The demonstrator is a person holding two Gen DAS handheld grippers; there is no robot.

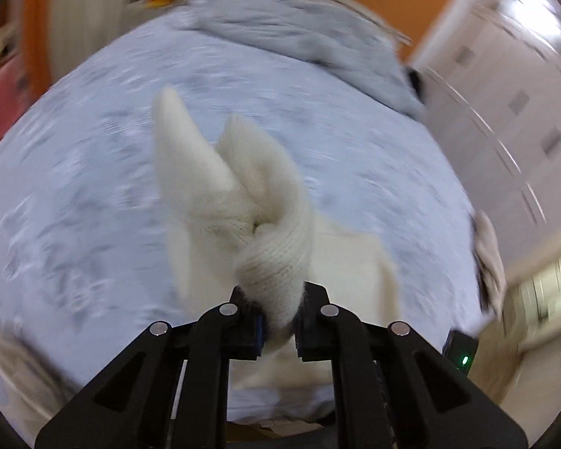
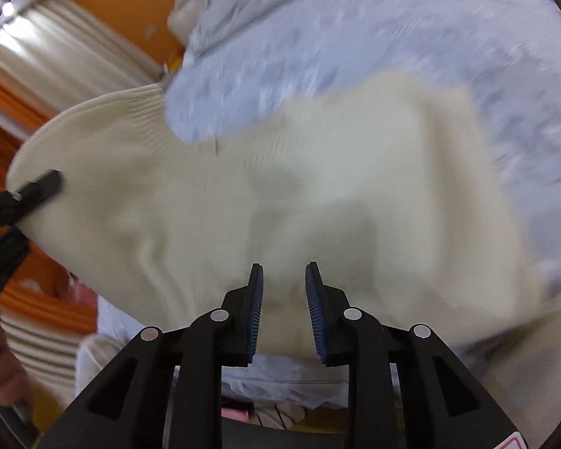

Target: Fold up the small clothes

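A cream knitted sweater [image 2: 318, 194] lies partly on a pale blue patterned bed [image 2: 392, 37]. My left gripper [image 1: 279, 314] is shut on a bunched ribbed part of the sweater [image 1: 265, 232] and holds it lifted above the bed [image 1: 74, 187]. In the right wrist view the left gripper [image 2: 30, 191] shows at the far left, pinching the sweater's edge. My right gripper [image 2: 283, 273] is open and empty, its blue-padded fingers [image 2: 256, 299] just above the sweater's near part.
A rumpled grey-blue duvet [image 1: 299, 30] lies at the far side of the bed. White wardrobe doors [image 1: 512, 93] stand to the right. Another pale garment [image 1: 490, 262] hangs at the bed's right edge. Orange wall and curtains [image 2: 56, 56] are at the left.
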